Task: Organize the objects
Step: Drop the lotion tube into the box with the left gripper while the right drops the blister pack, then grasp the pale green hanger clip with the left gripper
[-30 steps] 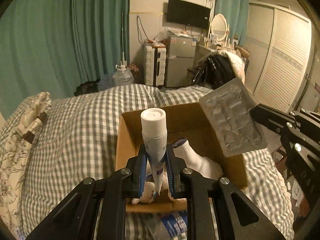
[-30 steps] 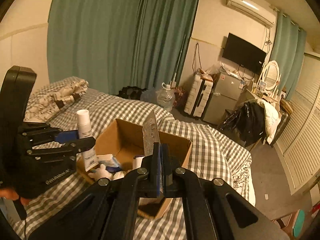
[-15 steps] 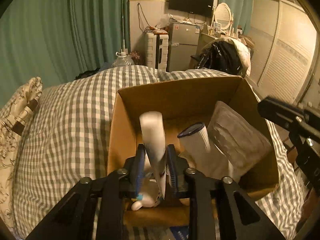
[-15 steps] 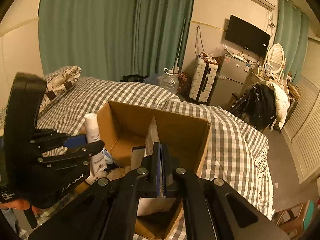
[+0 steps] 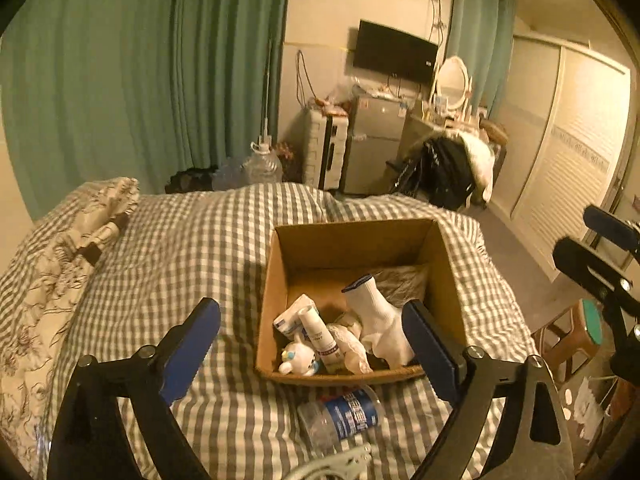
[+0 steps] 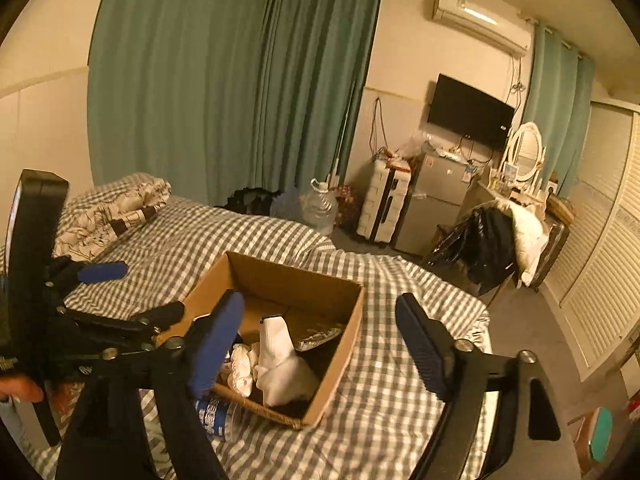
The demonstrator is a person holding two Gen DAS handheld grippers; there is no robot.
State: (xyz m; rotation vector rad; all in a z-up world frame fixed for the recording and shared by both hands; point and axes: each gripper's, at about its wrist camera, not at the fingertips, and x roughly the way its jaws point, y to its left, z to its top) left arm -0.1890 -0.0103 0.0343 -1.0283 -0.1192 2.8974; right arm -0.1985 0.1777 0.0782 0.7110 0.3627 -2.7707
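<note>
An open cardboard box sits on the checked bed. In it lie a white tube, a white sock, a silver blister pack and a small plush toy. My left gripper hangs above the box's near edge, its jaws opening with nothing gripped. My right gripper hovers over the box from the right. Its jaws are also opening, and they are empty.
A plastic bottle lies on the bed just in front of the box. Folded floral bedding is at the left. A teal-topped stool stands at the right of the bed, and a fridge and a clothes-covered chair stand beyond it.
Both grippers opened wide. The left let the white tube go and the right let the blister pack go, and both now lie in the box. Both grippers pulled back and rose.
</note>
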